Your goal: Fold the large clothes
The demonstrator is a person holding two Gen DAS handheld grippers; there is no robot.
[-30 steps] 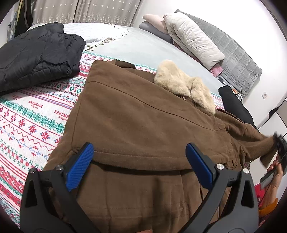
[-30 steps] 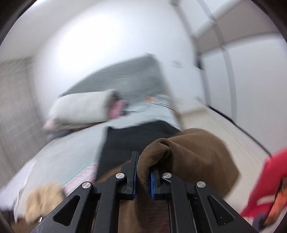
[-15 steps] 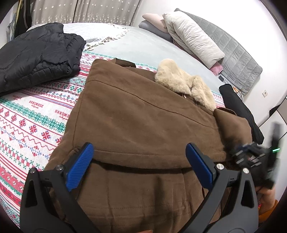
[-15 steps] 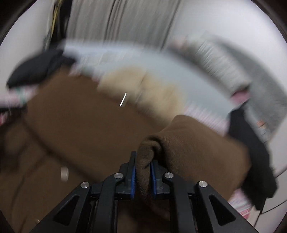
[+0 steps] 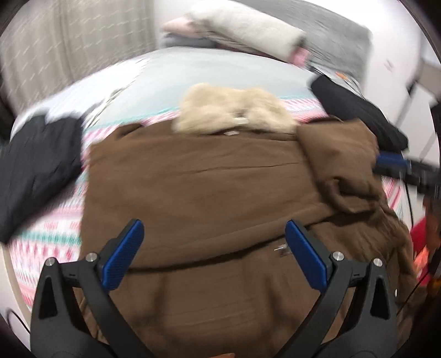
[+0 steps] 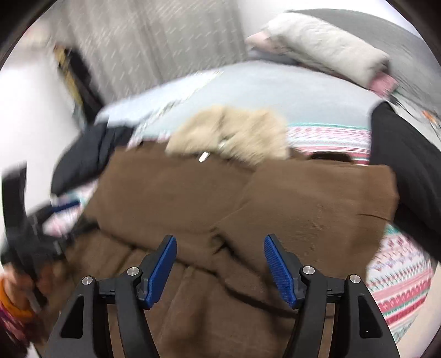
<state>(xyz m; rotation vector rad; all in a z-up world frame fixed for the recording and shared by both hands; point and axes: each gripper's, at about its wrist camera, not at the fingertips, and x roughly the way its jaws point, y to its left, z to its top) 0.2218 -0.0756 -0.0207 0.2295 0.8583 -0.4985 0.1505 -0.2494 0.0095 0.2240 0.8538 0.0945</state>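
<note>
While both views were smeared by motion, the state of the fold could be read well enough: the brown coat [image 5: 198, 192] lay spread on the patterned bedspread [image 6: 399, 286], its pale fur collar [image 5: 234, 113] at the far end, toward the pillows [image 5: 242, 24]. One sleeve [image 5: 339, 162] lay across the coat's right side in a rumpled heap, and in the right wrist view that flap [image 6: 317, 198] sat flat over the body with a straight outer edge. The left gripper [image 5: 212, 256] hovered over the lower half of the coat with its jaws spread wide and nothing between them; the right gripper [image 6: 219, 267] was likewise parted and empty above the cloth. By my reading, the sleeve on the right had been folded in, while the left side could not be judged clearly through the blur. The lower part of the coat hung toward the near edge unfolded, so the lengthwise fold, bringing hem up toward collar, seemed yet to be done. A black jacket [image 5: 38, 165] lay just beside the coat on the left, and another dark garment [image 5: 358, 110] on the right, both apart from the work.
</note>
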